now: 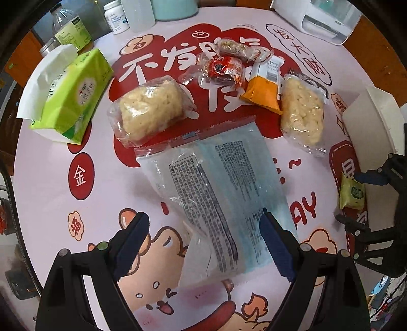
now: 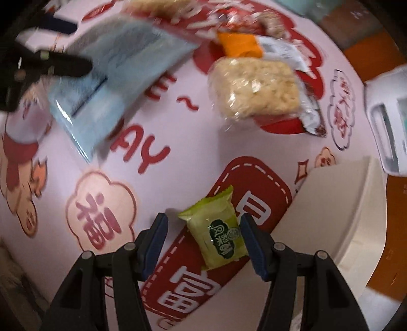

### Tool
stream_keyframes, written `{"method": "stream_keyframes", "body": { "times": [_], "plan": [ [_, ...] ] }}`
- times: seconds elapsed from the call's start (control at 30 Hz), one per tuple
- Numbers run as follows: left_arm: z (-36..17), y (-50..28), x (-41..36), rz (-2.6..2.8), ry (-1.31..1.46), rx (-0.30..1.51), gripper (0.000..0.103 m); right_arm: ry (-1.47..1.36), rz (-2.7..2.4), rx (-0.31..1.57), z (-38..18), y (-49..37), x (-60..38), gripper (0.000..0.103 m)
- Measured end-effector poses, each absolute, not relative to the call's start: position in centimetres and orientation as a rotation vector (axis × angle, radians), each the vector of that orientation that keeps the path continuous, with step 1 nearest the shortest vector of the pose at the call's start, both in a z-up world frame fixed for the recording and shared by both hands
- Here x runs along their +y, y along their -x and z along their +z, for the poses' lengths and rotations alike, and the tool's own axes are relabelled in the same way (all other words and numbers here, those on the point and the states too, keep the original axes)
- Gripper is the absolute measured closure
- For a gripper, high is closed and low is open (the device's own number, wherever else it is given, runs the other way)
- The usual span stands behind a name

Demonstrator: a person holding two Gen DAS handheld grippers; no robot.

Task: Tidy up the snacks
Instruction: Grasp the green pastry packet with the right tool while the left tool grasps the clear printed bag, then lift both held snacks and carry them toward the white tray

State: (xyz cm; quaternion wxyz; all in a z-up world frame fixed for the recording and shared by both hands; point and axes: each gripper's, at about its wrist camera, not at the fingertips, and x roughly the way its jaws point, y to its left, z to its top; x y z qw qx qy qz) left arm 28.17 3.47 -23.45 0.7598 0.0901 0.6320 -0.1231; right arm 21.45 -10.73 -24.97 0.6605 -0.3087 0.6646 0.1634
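A large pale blue packet lies printed side up on the pink tablecloth, between the fingers of my open left gripper. Beyond it lie two clear-wrapped rice cakes, a red snack, an orange packet and a small clear-wrapped snack. A small green packet lies between the open fingers of my right gripper, nearer the right finger. It also shows in the left wrist view. The blue packet appears blurred in the right wrist view.
A cream box stands right beside the green packet. A green tissue pack sits at the left. Bottles and jars line the far edge. A white appliance stands at the far right.
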Motion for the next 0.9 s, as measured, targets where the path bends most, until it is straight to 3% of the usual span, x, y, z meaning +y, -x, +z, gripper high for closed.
{"method": "stream_keyframes", "body": {
  "times": [0.13, 0.2, 0.23, 0.33, 0.4, 0.47, 0.67, 0.9],
  "plan": [
    [-24.3, -28.7, 3.2, -0.277, -0.190, 1.407, 0.016, 0.673, 0.422, 1.583, -25.4, -22.7, -11.0, 0.044],
    [-24.9, -28.8, 2.7, -0.287, -0.191, 1.435, 0.022, 0.651, 0.442, 1.631, -25.7, -23.5, -11.2, 0.045],
    [-25.0, -28.9, 2.7, -0.314, -0.157, 1.447, 0.031, 0.639, 0.450, 1.657, -25.8, -23.8, -11.3, 0.047],
    [-24.8, -29.1, 2.8, -0.315, -0.124, 1.450, 0.044, 0.635, 0.478, 1.684, -26.0, -24.3, -11.1, 0.058],
    [-24.2, -29.1, 3.1, -0.306, -0.100, 1.433, 0.061, 0.642, 0.486, 1.672, -25.9, -24.3, -10.8, 0.065],
    [-23.6, -29.0, 3.5, -0.300, -0.075, 1.427, 0.082, 0.599, 0.490, 1.663, -25.7, -24.2, -10.6, 0.065],
    [-22.9, -27.6, 4.1, -0.304, -0.072, 1.415, 0.093, 0.490, 0.473, 1.602, -24.0, -22.4, -9.6, 0.066],
    [-19.5, -23.9, 4.4, -0.349, -0.108, 1.312, 0.095, 0.293, 0.407, 1.468, -19.3, -19.0, -10.7, 0.065]
  ]
}}
